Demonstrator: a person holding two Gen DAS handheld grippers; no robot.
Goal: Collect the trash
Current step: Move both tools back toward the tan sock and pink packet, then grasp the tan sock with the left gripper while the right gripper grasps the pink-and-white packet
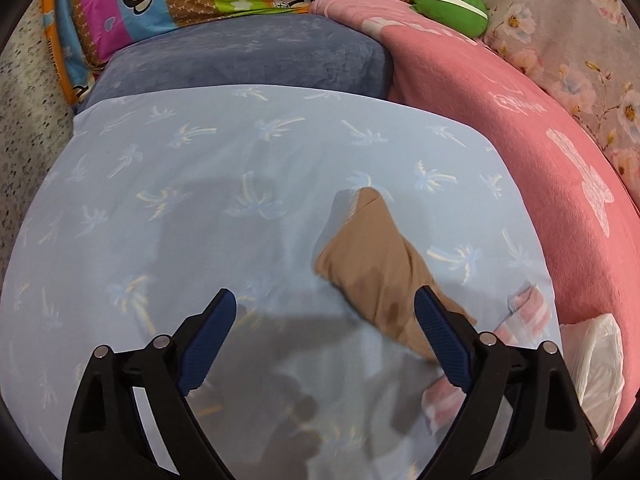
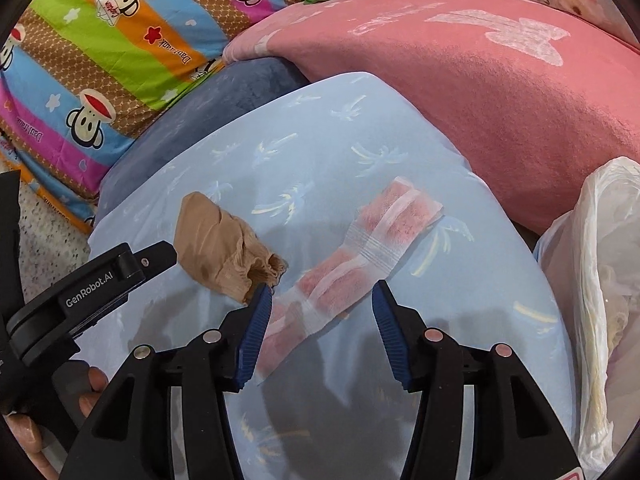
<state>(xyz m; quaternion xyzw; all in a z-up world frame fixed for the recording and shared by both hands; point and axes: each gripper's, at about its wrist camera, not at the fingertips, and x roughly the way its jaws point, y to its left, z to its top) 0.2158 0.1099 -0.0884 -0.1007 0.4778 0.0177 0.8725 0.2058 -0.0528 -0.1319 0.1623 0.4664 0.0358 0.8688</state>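
Two trash items lay on the light-blue palm-print sheet point(image 1: 224, 184): a crumpled tan stocking point(image 2: 224, 246) and, just beside it, a pink-and-white gauze strip point(image 2: 360, 256). Left tool point(image 1: 325, 334) was released, jaws wide, stocking partly behind its right finger, not pinched. Right tool point(image 2: 318, 330) was released too, gauze strip running between its fingers, pads off it. Pink blanket point(image 2: 480, 92), blue cushion point(image 1: 256, 60) and striped cartoon quilt point(image 2: 104, 64) crowded the sheet's far edge. Right view alone showed a white plastic bag point(image 2: 600, 280) at the sheet's right edge and the left tool's body. Sheet's near-left area was bare.
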